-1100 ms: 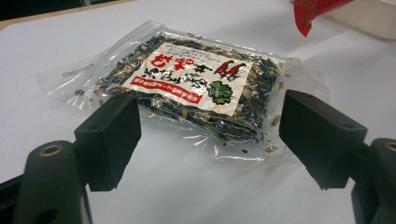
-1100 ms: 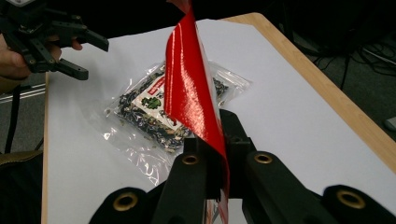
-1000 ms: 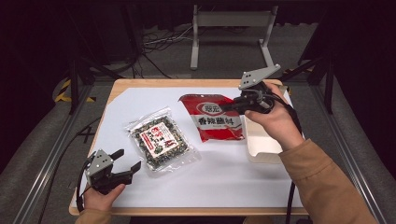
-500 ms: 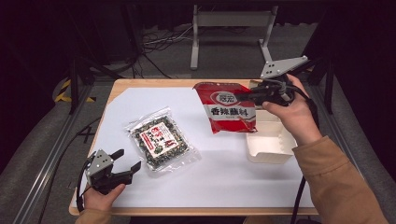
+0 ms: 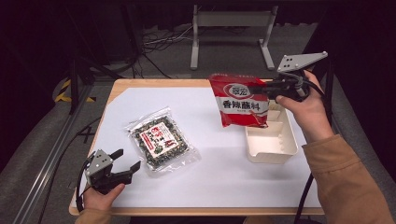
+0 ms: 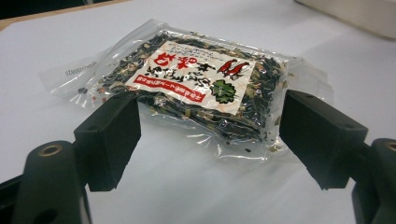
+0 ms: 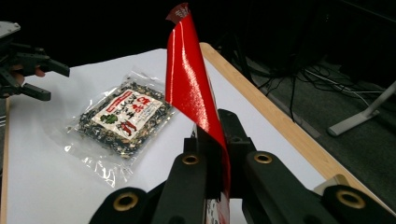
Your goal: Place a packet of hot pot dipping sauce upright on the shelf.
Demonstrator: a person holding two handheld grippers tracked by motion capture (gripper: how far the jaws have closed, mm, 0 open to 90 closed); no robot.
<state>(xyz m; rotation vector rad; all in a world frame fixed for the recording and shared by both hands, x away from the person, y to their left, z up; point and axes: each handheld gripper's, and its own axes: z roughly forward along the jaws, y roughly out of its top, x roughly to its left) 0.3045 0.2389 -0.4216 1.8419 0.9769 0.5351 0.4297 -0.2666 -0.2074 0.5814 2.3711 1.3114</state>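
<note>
As I look down from the high view, my right gripper holds the red packet lifted above the white tray by the table's right edge. Left gripper view: jaws spread wide before the clear seaweed bag. Right gripper view: jaws clamped on the packet's edge.
</note>
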